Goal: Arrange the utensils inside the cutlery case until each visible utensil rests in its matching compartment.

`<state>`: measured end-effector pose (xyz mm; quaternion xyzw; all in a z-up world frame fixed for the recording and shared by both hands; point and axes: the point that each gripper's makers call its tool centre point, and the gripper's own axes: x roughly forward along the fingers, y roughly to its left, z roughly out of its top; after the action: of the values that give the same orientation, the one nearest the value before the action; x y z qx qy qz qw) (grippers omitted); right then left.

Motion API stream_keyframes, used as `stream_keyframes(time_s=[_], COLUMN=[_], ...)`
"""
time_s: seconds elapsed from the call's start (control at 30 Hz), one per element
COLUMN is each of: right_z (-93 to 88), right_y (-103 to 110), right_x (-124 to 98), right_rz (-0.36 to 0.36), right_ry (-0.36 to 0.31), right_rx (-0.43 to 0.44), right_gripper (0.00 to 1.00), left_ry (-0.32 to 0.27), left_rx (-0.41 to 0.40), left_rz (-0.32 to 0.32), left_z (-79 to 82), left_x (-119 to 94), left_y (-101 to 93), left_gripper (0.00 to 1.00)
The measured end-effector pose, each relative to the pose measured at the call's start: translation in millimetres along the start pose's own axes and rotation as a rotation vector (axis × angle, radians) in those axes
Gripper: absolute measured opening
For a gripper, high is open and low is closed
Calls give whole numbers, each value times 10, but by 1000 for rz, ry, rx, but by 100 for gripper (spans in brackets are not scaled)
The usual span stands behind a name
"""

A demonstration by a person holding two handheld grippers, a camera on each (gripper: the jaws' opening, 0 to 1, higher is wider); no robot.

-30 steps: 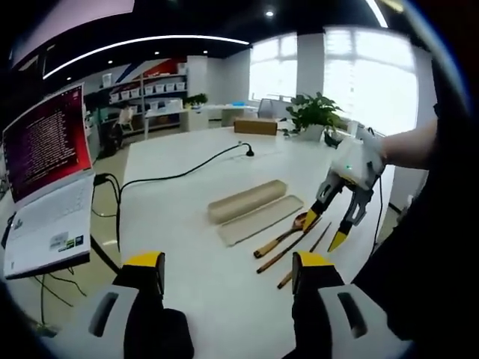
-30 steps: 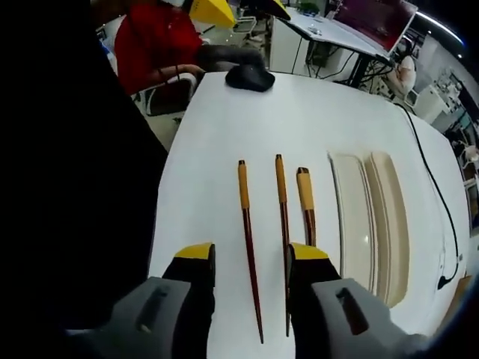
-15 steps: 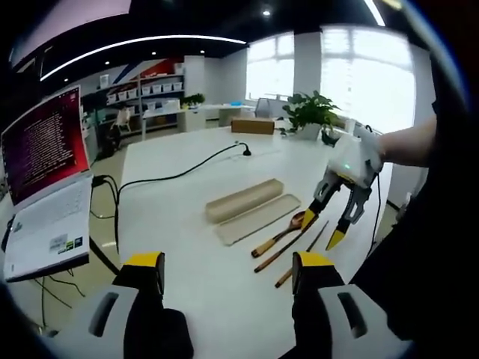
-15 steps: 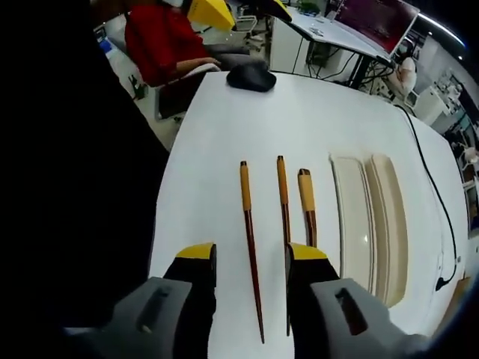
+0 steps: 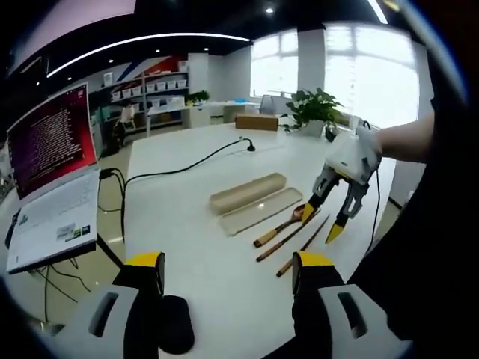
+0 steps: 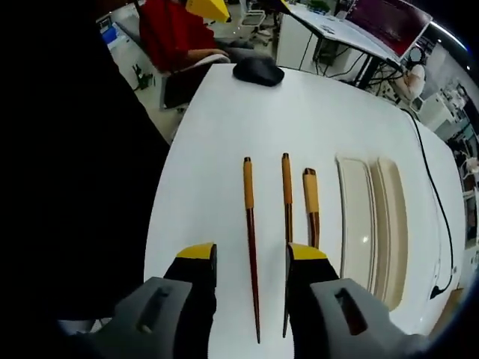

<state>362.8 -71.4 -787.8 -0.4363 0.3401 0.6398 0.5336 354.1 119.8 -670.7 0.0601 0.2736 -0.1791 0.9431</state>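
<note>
Overhead, my right tool (image 6: 248, 265) hung open, empty — nearer chopstick (image 6: 250, 232) lay lengthwise between jaws; left tool (image 5: 228, 271) open, empty, farther off.

The table (image 6: 224, 120) was white. The two chopsticks (image 6: 251, 232) were dark brown with light orange tops, and the spoon (image 5: 278, 229) was brown with an orange handle end too. The cutlery case (image 6: 372, 224) was pale cream, and so was its lid (image 5: 247, 192). The right gripper (image 6: 251, 263) had yellow tips on grey and black fingers. The left gripper (image 5: 229, 269) looked the same. The laptop (image 5: 52, 187) was silver, with a red screen full of small white writing. A black mouse (image 6: 257, 71) sat on the table, and a black cable (image 5: 179, 168) ran across it. The plant (image 5: 318, 111) was green.
</note>
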Motion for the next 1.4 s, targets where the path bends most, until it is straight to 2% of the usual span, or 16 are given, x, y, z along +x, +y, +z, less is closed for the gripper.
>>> stream_keyframes(time_s=[0.43, 0.9, 1.07, 1.13, 1.4], right_z=[32, -97, -107, -98, -118], right_y=[11, 6, 35, 88, 67], right_x=[93, 152, 175, 179, 196], right_rz=[21, 45, 59, 88, 82], right_ry=[13, 47, 54, 48, 55], right_rx=[-14, -9, -20, -53, -42], right_gripper=[29, 25, 25, 24, 24], left_ry=[-3, -4, 1, -3, 0], left_rx=[-25, -44, -42, -47, -48], left_rz=[15, -2, -5, 0, -4], left_z=[-51, -76, -100, -99, -115], left_x=[-29, 52, 57, 60, 89], left_y=[16, -113, -95, -72, -104], left_gripper=[71, 70, 70, 70, 70])
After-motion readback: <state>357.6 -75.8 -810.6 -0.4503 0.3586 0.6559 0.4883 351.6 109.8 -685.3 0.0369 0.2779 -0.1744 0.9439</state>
